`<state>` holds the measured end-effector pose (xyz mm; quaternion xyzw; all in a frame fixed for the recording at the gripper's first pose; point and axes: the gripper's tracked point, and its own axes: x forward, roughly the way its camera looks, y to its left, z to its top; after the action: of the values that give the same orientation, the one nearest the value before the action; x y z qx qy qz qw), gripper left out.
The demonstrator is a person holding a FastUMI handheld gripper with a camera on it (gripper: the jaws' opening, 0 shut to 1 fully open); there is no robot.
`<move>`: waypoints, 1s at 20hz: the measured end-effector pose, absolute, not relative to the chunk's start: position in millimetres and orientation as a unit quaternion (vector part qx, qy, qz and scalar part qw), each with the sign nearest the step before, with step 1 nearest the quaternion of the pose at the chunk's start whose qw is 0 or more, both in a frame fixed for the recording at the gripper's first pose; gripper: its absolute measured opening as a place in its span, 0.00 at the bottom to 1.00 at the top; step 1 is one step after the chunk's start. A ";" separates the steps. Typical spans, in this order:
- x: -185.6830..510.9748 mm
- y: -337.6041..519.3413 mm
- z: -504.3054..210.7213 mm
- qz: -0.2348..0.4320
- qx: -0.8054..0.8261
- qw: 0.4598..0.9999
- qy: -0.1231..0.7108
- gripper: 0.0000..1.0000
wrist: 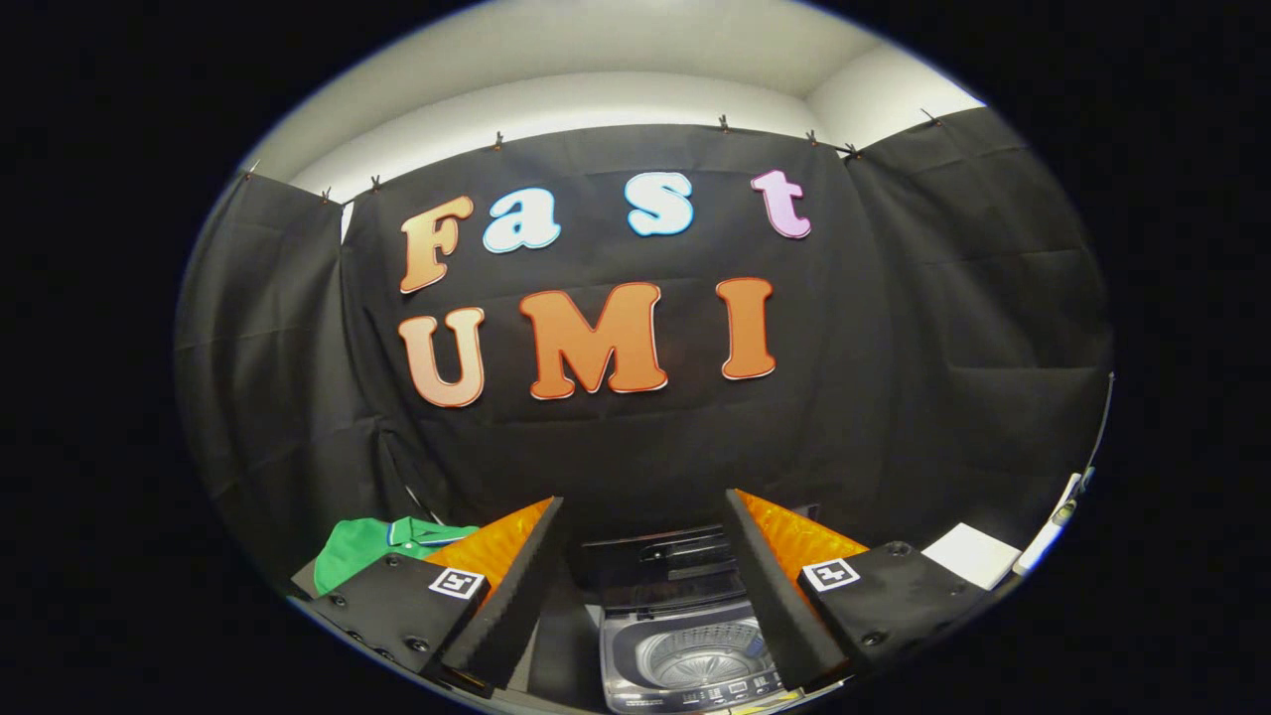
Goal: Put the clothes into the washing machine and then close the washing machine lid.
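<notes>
Gripper view: my gripper [643, 586] stands spread, empty. Washing machine [685, 650] lies open between fingers at six o'clock; green clothes [372, 551], apparently a shirt, at nine. Risk: garment snagging the rim.

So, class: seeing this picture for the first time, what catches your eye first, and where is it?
The open gripper frames a top-loading washing machine between its spread fingers, lid raised and drum showing. Beyond the left finger lies a bright green polo shirt, apart from the machine. A white sheet sits beyond the right finger.
</notes>
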<state>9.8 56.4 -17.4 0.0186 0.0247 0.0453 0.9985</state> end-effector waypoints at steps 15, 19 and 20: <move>19.3 260.6 -97.6 0.197 0.002 0.973 0.119 1.00; 23.1 305.6 -126.7 0.216 -0.022 0.966 0.142 1.00; 24.4 314.8 -133.6 0.218 -0.029 0.964 0.147 1.00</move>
<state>24.4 314.8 -133.6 -0.0291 0.1470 0.2184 0.9643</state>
